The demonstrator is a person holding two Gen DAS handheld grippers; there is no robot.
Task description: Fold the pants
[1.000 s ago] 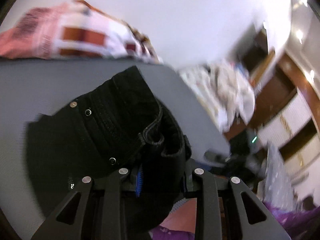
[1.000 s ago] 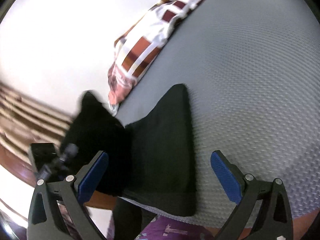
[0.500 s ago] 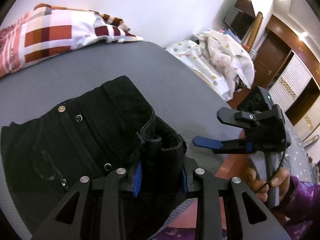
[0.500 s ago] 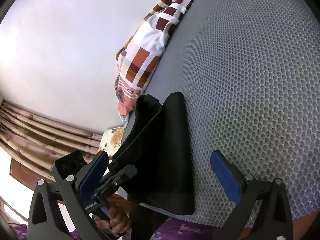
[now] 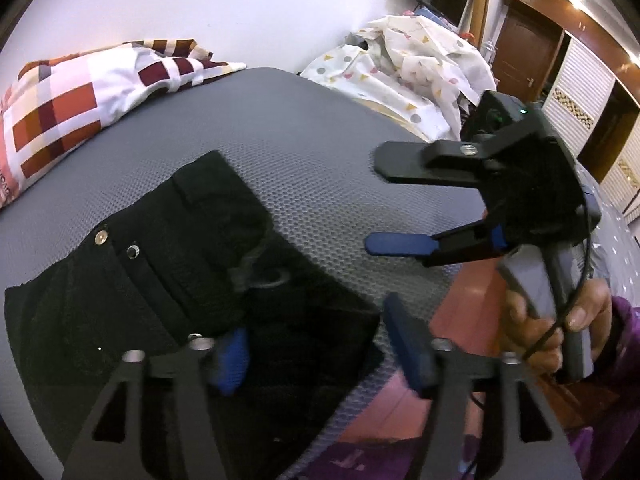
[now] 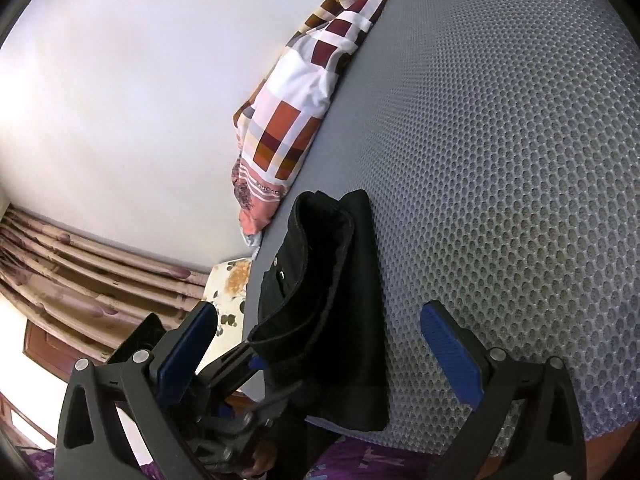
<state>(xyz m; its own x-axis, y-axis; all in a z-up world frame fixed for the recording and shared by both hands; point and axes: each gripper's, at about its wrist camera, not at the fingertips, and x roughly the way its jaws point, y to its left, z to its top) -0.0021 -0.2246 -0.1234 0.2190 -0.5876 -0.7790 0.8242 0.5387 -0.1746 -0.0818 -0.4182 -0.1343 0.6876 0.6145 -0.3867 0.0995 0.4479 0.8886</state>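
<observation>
Black pants (image 5: 168,280) lie bunched on the bed (image 5: 320,128), at its near edge, well apart from the pillow (image 5: 80,92); left gripper (image 5: 316,344) jaws spread wide, waistband between them, nothing held; right gripper (image 5: 374,204) open, empty, hovering beside the pants. Judgement: flatten the waistband first; pinch both corners evenly; fold slowly, keeping seams aligned.

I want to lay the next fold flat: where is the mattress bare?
Bare mesh mattress spreads right of the pants, up to the pillow. The near edge is crowded: pants, left gripper and right gripper, both open.
</observation>
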